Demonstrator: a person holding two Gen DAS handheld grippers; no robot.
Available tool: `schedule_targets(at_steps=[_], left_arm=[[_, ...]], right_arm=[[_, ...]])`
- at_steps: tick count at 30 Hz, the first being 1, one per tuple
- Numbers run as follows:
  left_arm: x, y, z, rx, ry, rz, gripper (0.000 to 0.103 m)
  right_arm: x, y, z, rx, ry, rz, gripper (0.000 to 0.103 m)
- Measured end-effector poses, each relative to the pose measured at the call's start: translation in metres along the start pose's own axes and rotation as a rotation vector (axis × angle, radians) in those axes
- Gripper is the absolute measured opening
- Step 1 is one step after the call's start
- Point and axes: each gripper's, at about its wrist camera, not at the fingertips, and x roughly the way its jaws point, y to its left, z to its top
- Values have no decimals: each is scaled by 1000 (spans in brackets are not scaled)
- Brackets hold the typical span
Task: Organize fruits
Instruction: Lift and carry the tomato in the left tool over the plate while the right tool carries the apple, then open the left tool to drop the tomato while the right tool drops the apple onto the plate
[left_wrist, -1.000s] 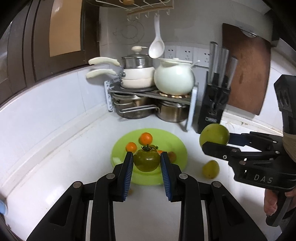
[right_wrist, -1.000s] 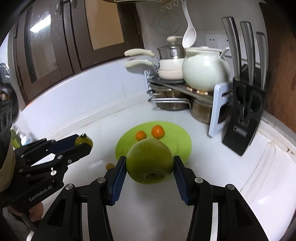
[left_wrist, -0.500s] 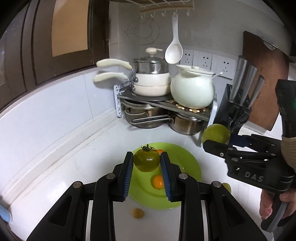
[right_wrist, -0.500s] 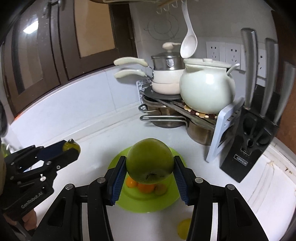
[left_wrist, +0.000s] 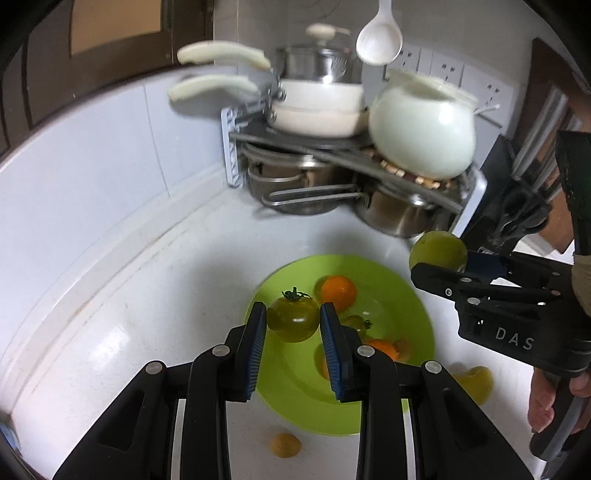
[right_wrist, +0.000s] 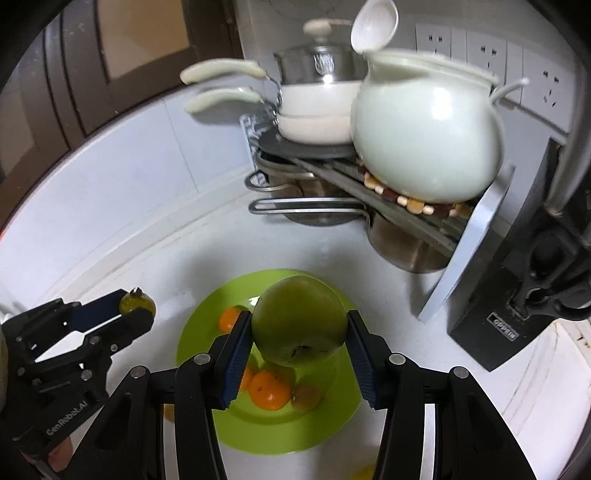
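Over half a second: both grippers lower and nearer the plate, the pot rack larger in both views, blur showing motion. Reads as the final descent before release, so two more fruits about to join the pile.

Far left, left wrist view: bare white countertop (left_wrist: 122, 332) curving up to the tiled wall. Next, left gripper (left_wrist: 293, 334) clamped on a green tomato (left_wrist: 293, 319), stem up, held above the near-left rim of the green plate (left_wrist: 295, 391). On the plate: one orange (left_wrist: 338, 291) behind the tomato, a second (left_wrist: 382, 349) to its right, a small greenish fruit between them. Off the plate, still to collect: a small orange fruit (left_wrist: 284, 445) on the counter in front, a yellow fruit (left_wrist: 474, 380) to the right.

Further right: right gripper (right_wrist: 298, 345) closed on a large green fruit (right_wrist: 299, 321), suspended over the plate's middle, directly above the oranges in the right wrist view.

In the way: plate centre already occupied, so room only toward the rims; risk of the big fruit landing on the oranges and rolling. Behind: pot rack (left_wrist: 332, 147) with white pot (left_wrist: 421, 125), steel pans beneath; at far right, knife block (right_wrist: 524, 288) near the plate edge, close to the right gripper's path.
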Motion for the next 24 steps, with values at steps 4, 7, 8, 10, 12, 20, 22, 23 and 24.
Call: schedule_targets(at_steps=[4,7,8,10,12,20,22,23,24], left_arm=[[21,4,0,-15,59,-7,30],[36,5,-2,-14,103,-16,30],[39,6,-2,-12,112,-18,30],[46,6,-4,-8,138,-23,30],[52,6,-7,-4,159,-31,30],[73,5,-13,2,212,-42,30],[76,4,-14,-2,221,-52,30],[79,4,-12,-4,225,-53,30],[80,4,-13,-5,228,-52,30]], right_arm=[[22,1,0,-9,52,-12,51],[38,0,1,-4,97,-12,51],[43,0,1,-5,109,-10,51],[52,-1,-1,-6,132,-11,51],[61,-1,-3,-4,156,-12,51],[82,-5,-11,1,222,-16,51],[86,-5,-12,-3,228,-18,51],[87,-6,-12,-1,231,-19,51],[88,-6,-13,2,235,-18,51]])
